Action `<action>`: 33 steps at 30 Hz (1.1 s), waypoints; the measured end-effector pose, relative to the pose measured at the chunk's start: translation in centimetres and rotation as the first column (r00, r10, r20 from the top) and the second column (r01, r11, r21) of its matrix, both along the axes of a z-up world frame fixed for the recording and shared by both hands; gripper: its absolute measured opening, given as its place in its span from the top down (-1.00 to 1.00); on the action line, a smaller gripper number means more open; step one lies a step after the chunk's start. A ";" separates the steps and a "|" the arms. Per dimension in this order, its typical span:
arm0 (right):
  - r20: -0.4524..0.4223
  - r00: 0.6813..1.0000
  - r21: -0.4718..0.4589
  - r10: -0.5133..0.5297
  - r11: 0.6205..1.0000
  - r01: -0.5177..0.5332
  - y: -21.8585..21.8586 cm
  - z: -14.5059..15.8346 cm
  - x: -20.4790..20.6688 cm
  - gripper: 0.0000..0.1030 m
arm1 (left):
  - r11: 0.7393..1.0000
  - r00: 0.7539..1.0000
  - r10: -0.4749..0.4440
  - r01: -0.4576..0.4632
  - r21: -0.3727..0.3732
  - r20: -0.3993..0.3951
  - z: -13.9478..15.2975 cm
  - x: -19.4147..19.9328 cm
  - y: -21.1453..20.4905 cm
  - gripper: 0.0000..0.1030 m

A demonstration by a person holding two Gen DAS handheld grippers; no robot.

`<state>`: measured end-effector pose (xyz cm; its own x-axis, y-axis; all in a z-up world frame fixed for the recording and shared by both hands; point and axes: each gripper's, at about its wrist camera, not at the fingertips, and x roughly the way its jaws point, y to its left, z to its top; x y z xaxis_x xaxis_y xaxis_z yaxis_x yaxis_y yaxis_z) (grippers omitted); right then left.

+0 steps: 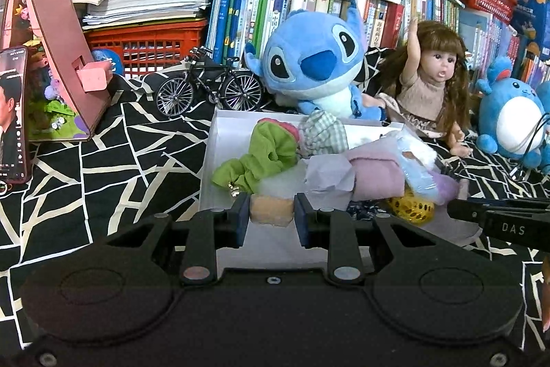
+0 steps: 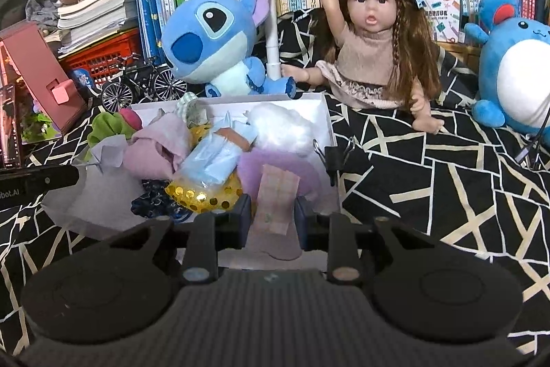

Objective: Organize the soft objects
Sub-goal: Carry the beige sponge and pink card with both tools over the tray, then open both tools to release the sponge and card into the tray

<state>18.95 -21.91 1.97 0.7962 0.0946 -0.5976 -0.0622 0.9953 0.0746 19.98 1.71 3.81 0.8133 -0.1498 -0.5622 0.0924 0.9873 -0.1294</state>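
Note:
A white box (image 1: pixel 210 160) on the black patterned cloth holds several soft things: a green scrunchie (image 1: pixel 261 157), a checked scrunchie (image 1: pixel 321 133), a pink-lilac cloth (image 1: pixel 374 174), a yellow sequin piece (image 1: pixel 412 210), a blue packet (image 2: pixel 215 160) and white cotton (image 2: pixel 282 122). My left gripper (image 1: pixel 271 217) is shut on a tan sponge block (image 1: pixel 271 210) over the box's near edge. My right gripper (image 2: pixel 273 217) is shut on a pink patterned sheet (image 2: pixel 276 202) over the box (image 2: pixel 326 122), above a lilac pad (image 2: pixel 306 171).
A blue Stitch plush (image 1: pixel 316 64), a doll (image 1: pixel 429 81) and a blue round plush (image 1: pixel 515 119) sit behind the box. A model bicycle (image 1: pixel 206 88), a pink stand (image 1: pixel 65 57), a phone (image 1: pixel 12 112), a red crate (image 1: pixel 147 43) and bookshelves surround it. A binder clip (image 2: pixel 331 157) hangs on the box's right wall.

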 end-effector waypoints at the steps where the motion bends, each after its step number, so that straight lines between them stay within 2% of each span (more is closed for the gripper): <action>1: -0.004 1.000 0.003 -0.003 1.000 0.003 0.0 0.0 0.1 0.38 | 1.000 1.000 0.003 -0.003 0.001 -0.002 -0.1 0.1 0.0 0.49; 5: -0.021 1.000 0.014 -0.007 1.000 0.007 -0.1 -0.2 0.3 0.45 | 1.000 1.000 0.012 -0.012 0.003 -0.012 -0.5 0.6 0.1 0.49; 19: -0.023 1.000 0.038 0.021 0.999 -0.021 0.6 0.1 0.1 0.45 | 1.000 1.000 0.010 -0.009 0.010 -0.009 -0.7 0.9 0.0 0.46; 23: -0.021 0.999 0.043 0.027 0.999 -0.026 0.7 0.1 -0.1 0.35 | 1.000 1.000 0.008 -0.008 0.002 -0.005 -0.5 0.7 -0.1 0.30; 30: -0.001 0.999 0.032 0.036 0.999 -0.036 0.8 0.6 -0.8 0.32 | 1.000 1.000 0.002 -0.002 0.018 0.008 -0.2 0.0 -0.5 0.12; 33: 0.009 0.999 0.023 0.040 0.999 -0.040 1.0 0.8 -1.2 0.19 | 1.000 1.000 -0.002 0.002 0.018 0.010 0.0 -0.4 -0.6 0.00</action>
<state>17.80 -20.89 2.75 0.7963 0.1403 -0.5883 -0.1029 0.9900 0.0969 19.56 1.14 3.84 0.8187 -0.1409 -0.5567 0.0953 0.9893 -0.1103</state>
